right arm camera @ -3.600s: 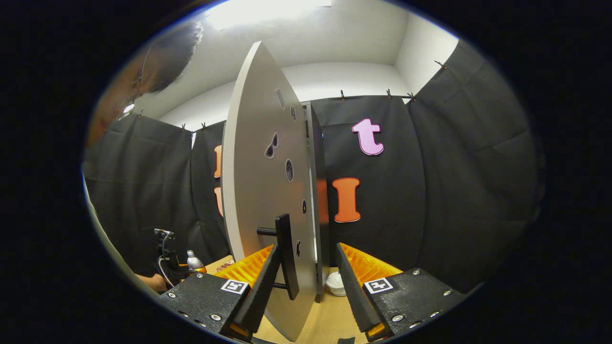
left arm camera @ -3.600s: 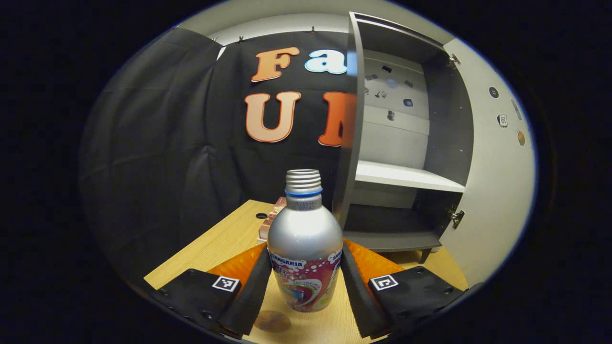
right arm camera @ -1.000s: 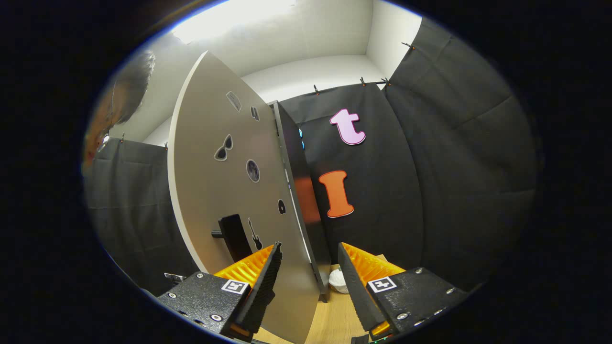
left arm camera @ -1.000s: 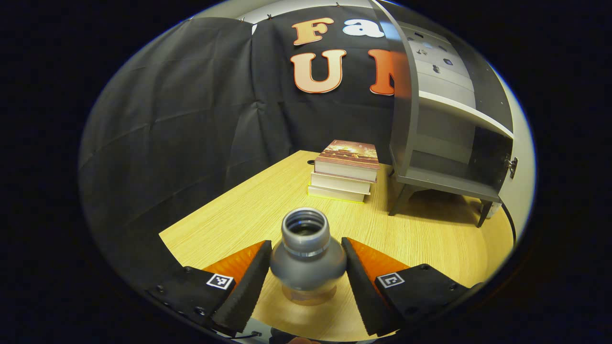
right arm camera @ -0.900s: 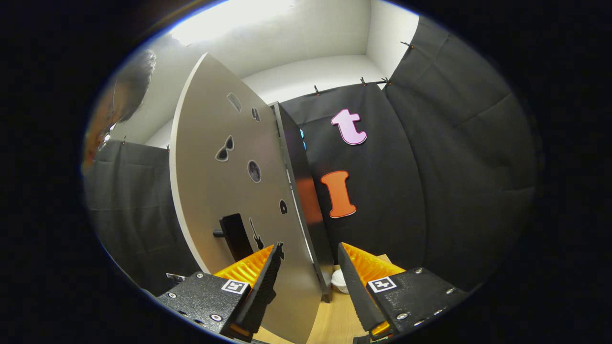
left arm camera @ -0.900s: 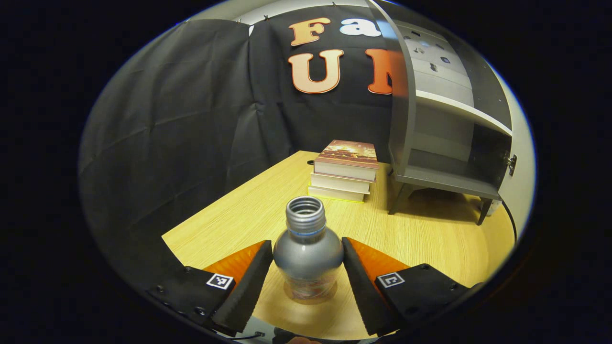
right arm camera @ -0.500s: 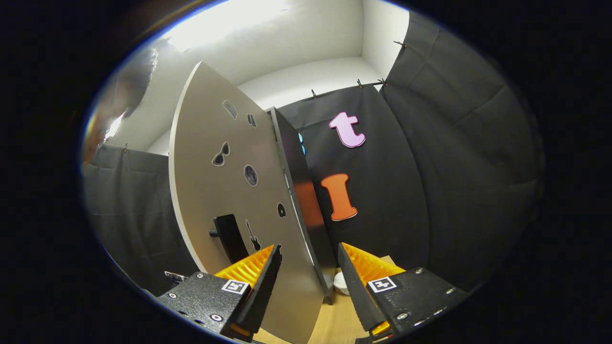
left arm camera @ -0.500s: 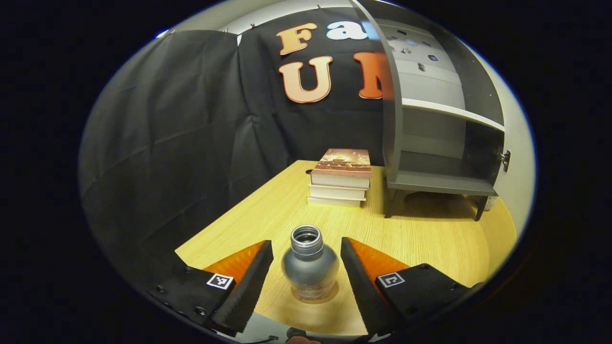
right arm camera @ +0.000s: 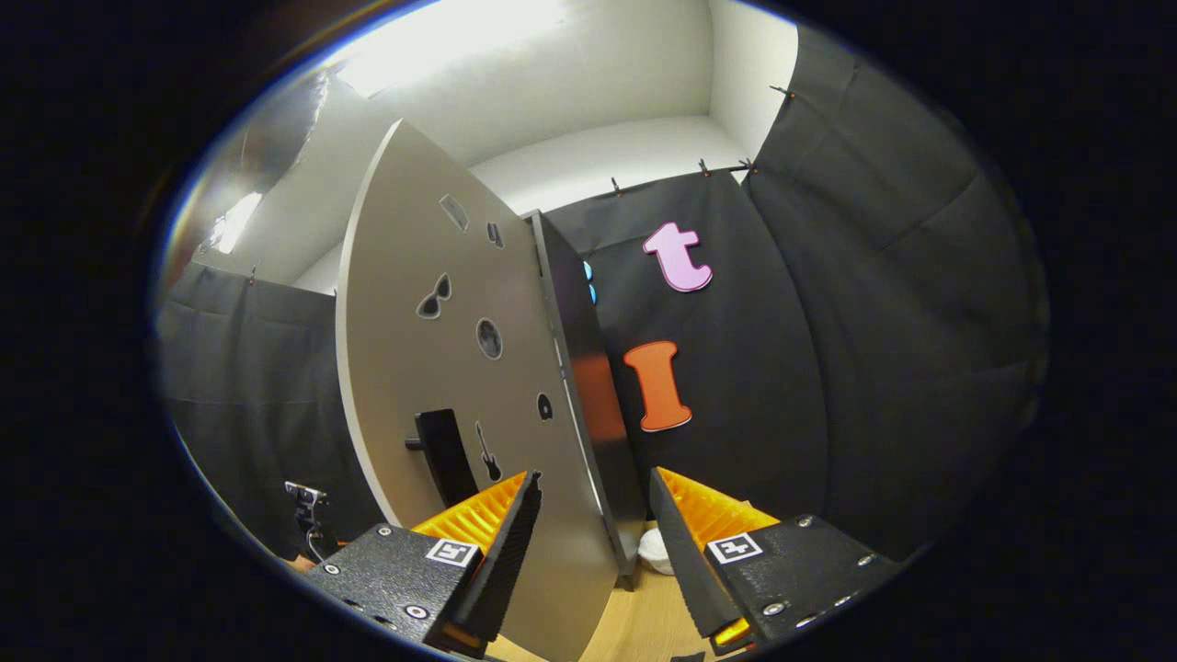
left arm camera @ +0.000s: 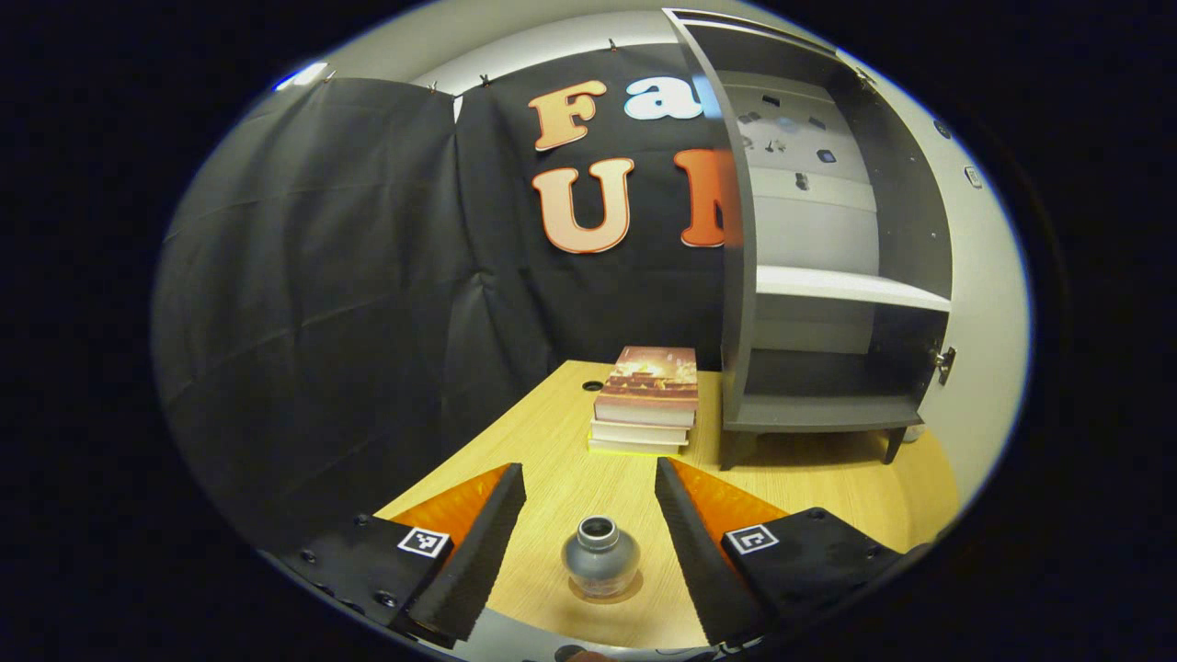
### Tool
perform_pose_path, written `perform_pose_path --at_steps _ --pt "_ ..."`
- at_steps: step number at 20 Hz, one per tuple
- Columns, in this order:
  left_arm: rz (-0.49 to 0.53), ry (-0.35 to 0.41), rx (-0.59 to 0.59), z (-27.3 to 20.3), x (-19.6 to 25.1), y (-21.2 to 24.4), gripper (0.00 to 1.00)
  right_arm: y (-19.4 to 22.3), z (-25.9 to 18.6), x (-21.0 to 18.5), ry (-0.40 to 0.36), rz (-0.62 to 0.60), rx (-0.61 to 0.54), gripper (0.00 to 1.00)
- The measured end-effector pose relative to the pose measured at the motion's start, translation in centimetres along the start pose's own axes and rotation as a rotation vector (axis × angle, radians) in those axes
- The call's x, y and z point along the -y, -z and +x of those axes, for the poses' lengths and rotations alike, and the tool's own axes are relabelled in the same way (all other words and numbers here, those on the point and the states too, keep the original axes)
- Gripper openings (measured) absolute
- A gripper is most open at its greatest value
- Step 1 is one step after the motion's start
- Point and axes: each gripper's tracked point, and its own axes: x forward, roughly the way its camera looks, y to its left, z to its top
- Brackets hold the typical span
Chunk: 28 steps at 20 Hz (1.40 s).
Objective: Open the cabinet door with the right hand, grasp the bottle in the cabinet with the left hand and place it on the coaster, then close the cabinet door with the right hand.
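The silver bottle (left arm camera: 600,554) stands upright on the round brown coaster (left arm camera: 604,588) on the wooden table (left arm camera: 809,487), seen from above. My left gripper (left arm camera: 587,467) hovers above it, open, with both fingers well clear of the bottle. The grey cabinet (left arm camera: 823,276) stands open at the right, its shelves bare. In the right gripper view the pale cabinet door (right arm camera: 441,368) with its dark handle (right arm camera: 441,455) stands swung out. My right gripper (right arm camera: 595,478) is open, the door's lower edge passing between its fingers; the handle sits left of them.
A stack of books (left arm camera: 644,400) lies on the table just left of the cabinet. A small white object (right arm camera: 655,550) sits on the table behind the cabinet. The other gripper's hardware (right arm camera: 308,515) shows low at the left in the right gripper view.
My left gripper let go of the bottle on the coaster, then rose and drew back; the bottle now looks small and low. The right gripper has barely shifted by the door.
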Motion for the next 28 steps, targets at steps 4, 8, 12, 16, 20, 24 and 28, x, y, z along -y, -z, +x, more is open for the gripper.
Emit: perform_pose_path --at_steps 4,8,12,16,20,24,28 --pt "0.019 0.051 0.054 -0.1 2.1 -3.9 0.93 0.8 0.8 -1.0 -0.056 -0.006 -0.034 0.76" --pt "0.002 0.099 0.078 -0.3 3.6 -5.8 0.93 1.0 1.5 -3.4 -0.138 0.010 -0.059 0.80" --pt "-0.012 0.113 0.085 -0.4 3.5 -6.6 0.93 1.4 1.2 -3.7 -0.168 0.022 -0.089 0.72" --pt "-0.018 0.122 0.103 -0.6 2.7 -7.9 0.93 1.2 1.4 -4.8 -0.202 -0.007 -0.096 0.72" --pt "-0.037 0.136 0.127 -0.4 2.2 -9.7 0.93 1.8 2.2 -8.6 -0.295 -0.041 -0.116 0.72" --pt "-0.043 0.127 0.141 0.0 0.9 -10.4 0.94 2.7 3.0 -10.5 -0.356 -0.019 -0.127 0.72" --pt "-0.019 0.128 0.172 0.2 -0.3 -11.8 0.94 2.7 3.0 -11.0 -0.397 -0.061 -0.130 0.72"
